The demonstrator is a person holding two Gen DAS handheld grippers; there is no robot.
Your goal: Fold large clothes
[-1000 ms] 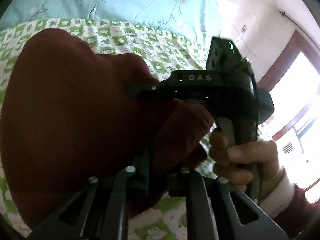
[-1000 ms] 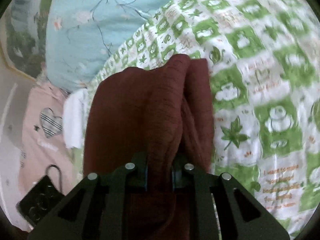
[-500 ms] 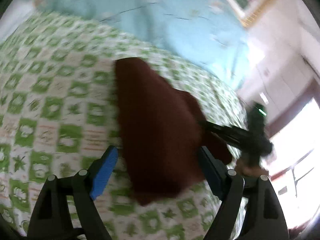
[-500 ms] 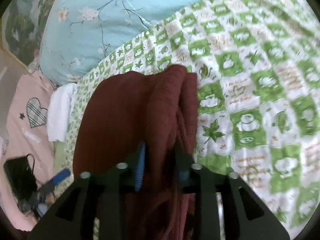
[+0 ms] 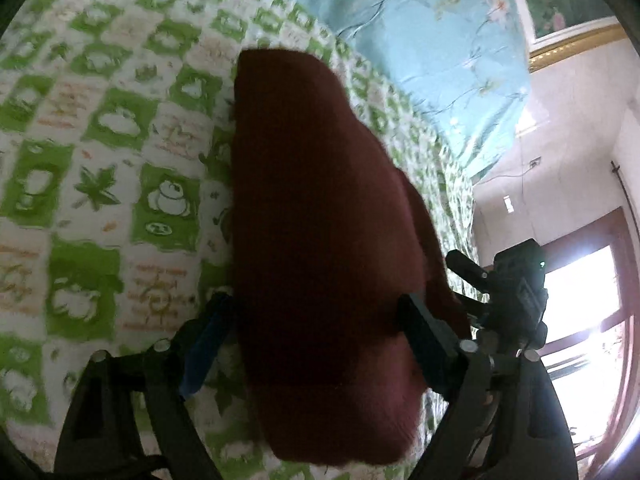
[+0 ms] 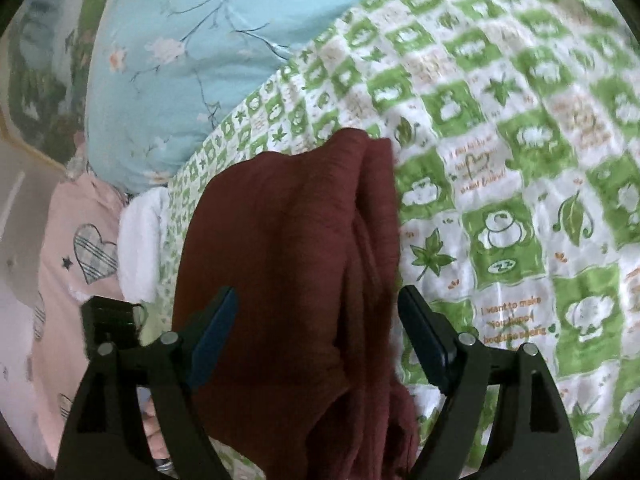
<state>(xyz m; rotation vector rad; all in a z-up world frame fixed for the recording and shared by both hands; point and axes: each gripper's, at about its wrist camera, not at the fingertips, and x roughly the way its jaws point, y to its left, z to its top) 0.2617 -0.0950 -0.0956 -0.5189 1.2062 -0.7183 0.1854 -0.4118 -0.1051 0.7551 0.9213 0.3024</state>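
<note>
On the green-and-white checked bedspread (image 5: 100, 184), a folded dark red knit garment (image 5: 320, 216), lying as a long bundle with its far end toward the light blue floral quilt (image 5: 420, 40). Left gripper (image 5: 316, 332) spread wide, one blue-padded finger on each side of the garment's near end, gripping nothing; whether the pads touch the cloth cannot be told. Right gripper (image 6: 316, 328) likewise wide apart, straddling the same garment (image 6: 296, 260) from its own side, blue pad at left, dark finger at right, clamped on nothing. Along the garment's right edge in the right wrist view, stacked folds and a seam of layered cloth. Just right of the garment in the left wrist view, the black body of the right gripper (image 5: 516, 292), with a bright window (image 5: 580, 320) behind. Beside the bed at left in the right wrist view, a pink cloth with a plaid heart (image 6: 96, 252) and something white and fluffy (image 6: 140, 240).
</note>
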